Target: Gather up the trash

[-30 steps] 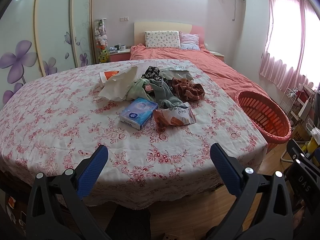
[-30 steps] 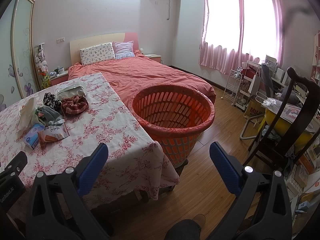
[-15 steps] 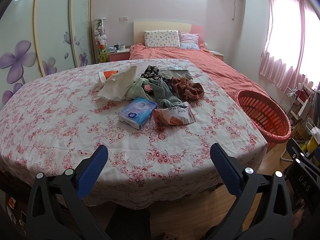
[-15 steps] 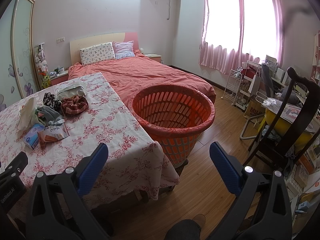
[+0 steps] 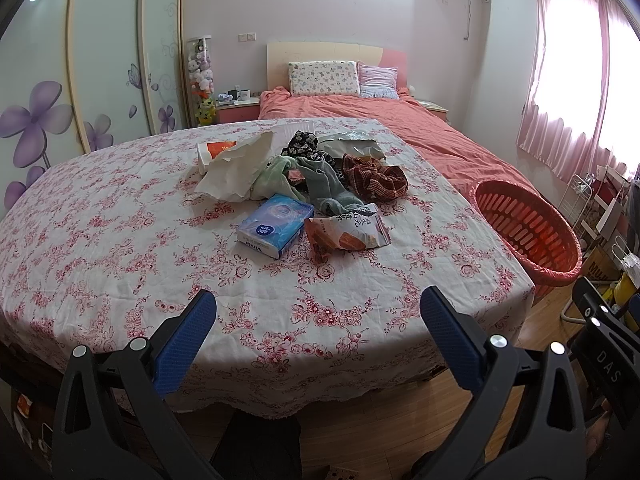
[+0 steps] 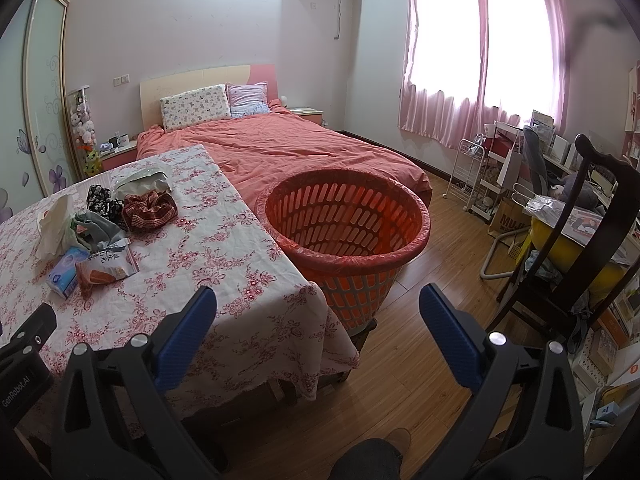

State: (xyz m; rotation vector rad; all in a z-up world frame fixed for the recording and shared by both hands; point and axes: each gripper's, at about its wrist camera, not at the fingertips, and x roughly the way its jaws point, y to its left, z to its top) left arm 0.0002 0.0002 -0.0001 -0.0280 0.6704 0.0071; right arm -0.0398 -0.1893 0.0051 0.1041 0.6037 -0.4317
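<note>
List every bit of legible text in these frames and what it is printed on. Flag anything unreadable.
"Vinda": on the blue tissue pack on the table.
"DAS": on the black claw body at the lower right of the left wrist view.
"GenRobot.AI": on the black claw body at the lower left of the right wrist view.
"MUJ", cut off: on the brown paper bag on the floor.
Snack wrapper: large Chinese characters, too blurred to read reliably.
Orange-and-white packet: print too small.

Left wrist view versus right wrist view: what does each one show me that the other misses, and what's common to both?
Only the left wrist view shows the open left gripper and the orange-and-white packet behind the crumpled white paper. Only the right shows the open right gripper, the dark wooden chair and the inside of the orange slotted plastic basket. Both share the floral-clothed table, blue tissue pack and torn snack wrapper.
</note>
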